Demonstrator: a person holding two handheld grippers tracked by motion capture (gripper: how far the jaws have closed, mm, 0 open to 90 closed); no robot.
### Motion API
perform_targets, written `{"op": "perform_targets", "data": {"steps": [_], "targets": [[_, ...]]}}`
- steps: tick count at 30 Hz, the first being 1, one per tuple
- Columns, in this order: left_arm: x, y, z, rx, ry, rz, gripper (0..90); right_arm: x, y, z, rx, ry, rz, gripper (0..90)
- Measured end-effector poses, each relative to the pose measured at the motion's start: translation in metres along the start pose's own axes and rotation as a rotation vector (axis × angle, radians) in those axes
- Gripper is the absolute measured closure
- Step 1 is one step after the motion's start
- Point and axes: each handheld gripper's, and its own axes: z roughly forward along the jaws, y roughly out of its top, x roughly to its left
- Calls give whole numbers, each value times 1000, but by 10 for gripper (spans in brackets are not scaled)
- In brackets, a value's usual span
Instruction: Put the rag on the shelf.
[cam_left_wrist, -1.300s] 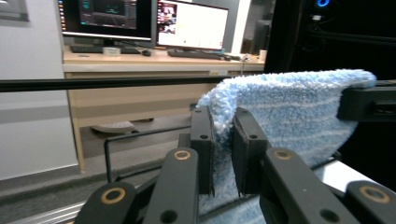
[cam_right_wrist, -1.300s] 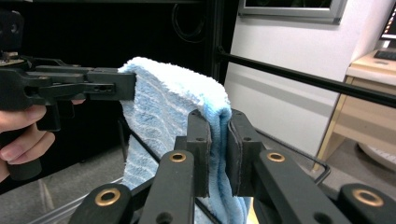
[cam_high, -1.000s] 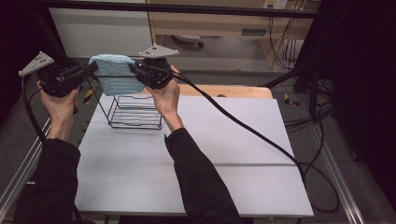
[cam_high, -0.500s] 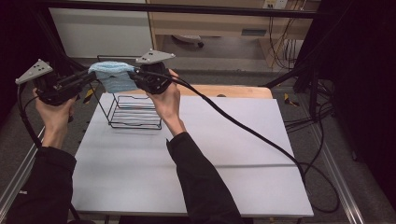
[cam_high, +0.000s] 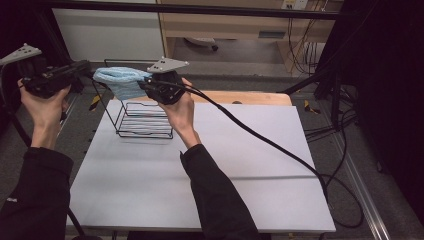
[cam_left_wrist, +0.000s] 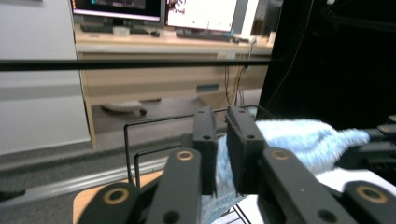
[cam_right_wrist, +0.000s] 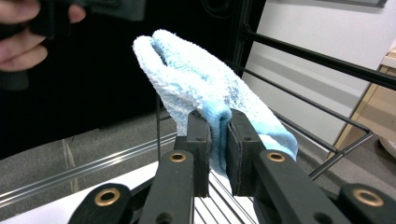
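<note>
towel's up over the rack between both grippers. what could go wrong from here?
The left gripper pinches just an edge of the blue towel; that thin hold may slip. The right gripper is clamped on a fold, so releasing unevenly could drop the towel beside the wire rack. The light rack might tip if snagged.

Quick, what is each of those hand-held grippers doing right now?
Left hand-held gripper: closed on one end of the fluffy light-blue cloth.
Right hand-held gripper: closed on the cloth's other end, above the black wire rack.
</note>
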Motion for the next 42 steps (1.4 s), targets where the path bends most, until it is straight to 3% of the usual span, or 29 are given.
{"op": "perform_targets", "data": {"steps": [8,15,19,25,29,32,35,38,42], "targets": [[-12,4,25,79,-6,28,882,0,-3,-2,9,17,-9,811],[-10,-6,19,103,-48,38,886,0,-4,-2,18,26,-18,790],[-8,-14,15,117,-64,38,887,0,-5,-2,11,44,7,739],[-11,-24,17,139,-75,50,890,1,-2,-5,2,71,26,567],[-13,-31,20,156,-73,60,891,2,2,-11,-17,82,35,509],[-13,-35,20,165,-71,67,892,2,5,-14,-26,86,45,549],[-14,-39,20,170,-68,75,892,1,6,-13,-11,104,75,698],[-14,-43,19,168,-70,74,892,1,2,-8,34,132,108,809],[-13,-50,18,173,-72,76,892,1,-6,2,107,136,119,871]]}}
